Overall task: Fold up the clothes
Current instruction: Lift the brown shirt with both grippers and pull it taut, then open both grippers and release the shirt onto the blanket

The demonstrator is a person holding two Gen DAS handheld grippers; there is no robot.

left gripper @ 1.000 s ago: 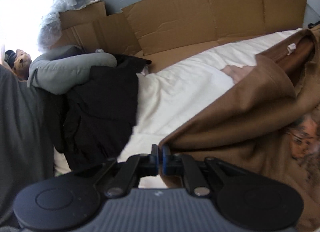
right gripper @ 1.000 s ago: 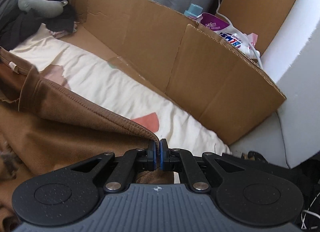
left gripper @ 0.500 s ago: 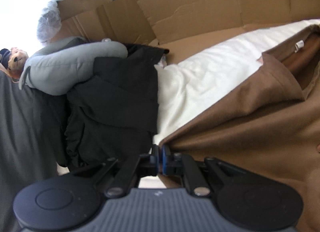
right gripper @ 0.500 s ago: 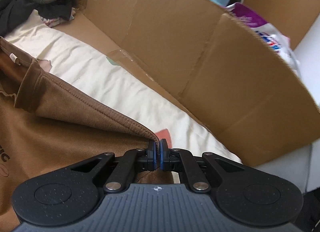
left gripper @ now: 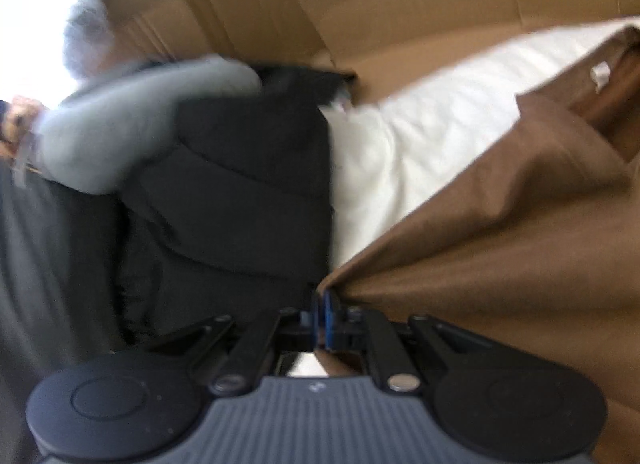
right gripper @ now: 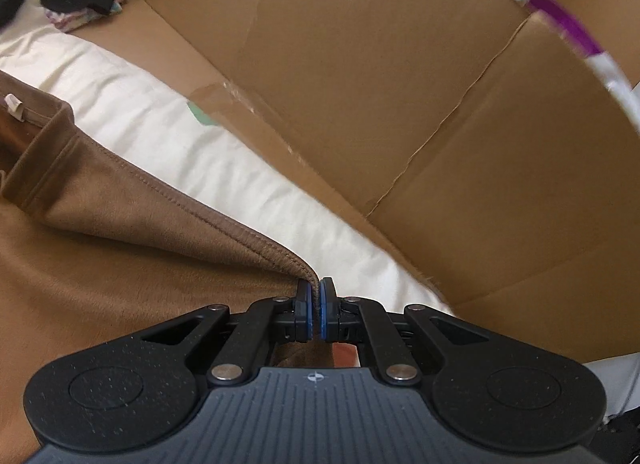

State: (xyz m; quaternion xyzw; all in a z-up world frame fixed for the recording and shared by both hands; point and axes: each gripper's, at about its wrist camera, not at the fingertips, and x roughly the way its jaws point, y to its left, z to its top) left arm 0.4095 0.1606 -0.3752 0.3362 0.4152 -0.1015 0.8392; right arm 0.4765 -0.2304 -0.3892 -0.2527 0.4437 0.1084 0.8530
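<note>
A brown sweatshirt (left gripper: 500,232) lies spread over a cream sheet (left gripper: 404,144). My left gripper (left gripper: 323,300) is shut on one corner of its edge, the cloth pulled taut from the blue pads. In the right wrist view the same brown sweatshirt (right gripper: 120,264) fills the left half, its stitched hem running to my right gripper (right gripper: 316,296), which is shut on that hem's corner. A white label (right gripper: 14,104) shows near the sweatshirt's collar. The left wrist view is blurred by motion.
A black garment (left gripper: 240,192) and a grey neck pillow (left gripper: 132,124) lie left of the sheet. Brown cardboard walls (right gripper: 380,84) stand behind and to the right of the sheet (right gripper: 160,116). A purple and white bag (right gripper: 568,28) peeks over the cardboard.
Both grippers have moved down and forward toward the cardboard, carrying the sweatshirt's edge with them. The sweatshirt's print is out of view now. Both stay shut on the cloth.
</note>
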